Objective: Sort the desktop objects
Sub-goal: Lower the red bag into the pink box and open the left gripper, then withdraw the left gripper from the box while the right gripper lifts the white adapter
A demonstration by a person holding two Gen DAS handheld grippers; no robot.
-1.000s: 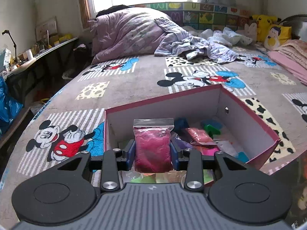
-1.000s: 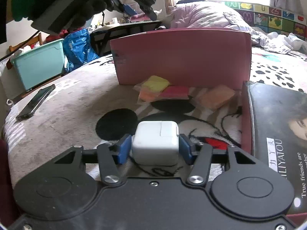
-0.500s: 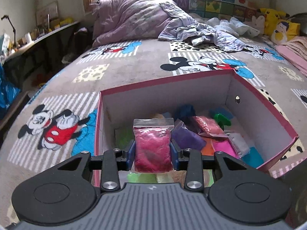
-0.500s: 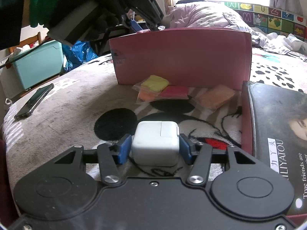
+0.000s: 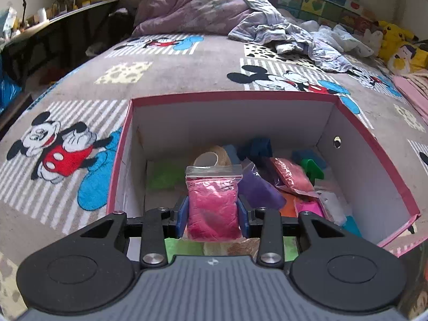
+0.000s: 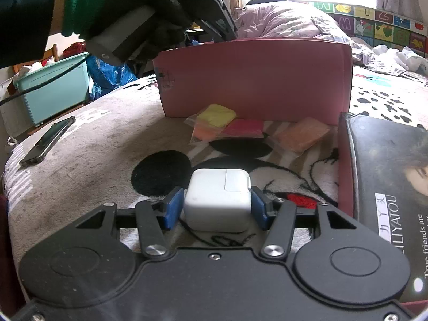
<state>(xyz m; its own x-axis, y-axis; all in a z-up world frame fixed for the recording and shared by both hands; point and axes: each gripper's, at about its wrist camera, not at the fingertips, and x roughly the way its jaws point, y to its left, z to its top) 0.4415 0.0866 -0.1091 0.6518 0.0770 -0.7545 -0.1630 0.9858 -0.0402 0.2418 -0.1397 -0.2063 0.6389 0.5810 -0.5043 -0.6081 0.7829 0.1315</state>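
The pink box (image 5: 379, 176) fills the left view from 9 to 3 o'clock, open-topped on the bed cover (image 5: 187, 61), with soft colour bags (image 5: 291, 174) and a tape roll (image 5: 211, 157) piled on its floor. Your left gripper (image 5: 213, 210) hangs over it, its fingers closed on a pink bag (image 5: 212, 208) of soft stuff: light, squashy, slick plastic, so hold it at mid-body as you do now, not by the seal strip. The near wall is hidden below the gripper.

On the right, a book (image 6: 388, 200) lies at 3 o'clock, close to your right gripper (image 6: 217, 207). Its fingers sit against a white charger (image 6: 218, 203), resting on the cover; whether they squeeze it I cannot tell. It looks hard, smooth and compact; grip its flat sides. Three bags (image 6: 222, 123) lie at 12 o'clock against the box.
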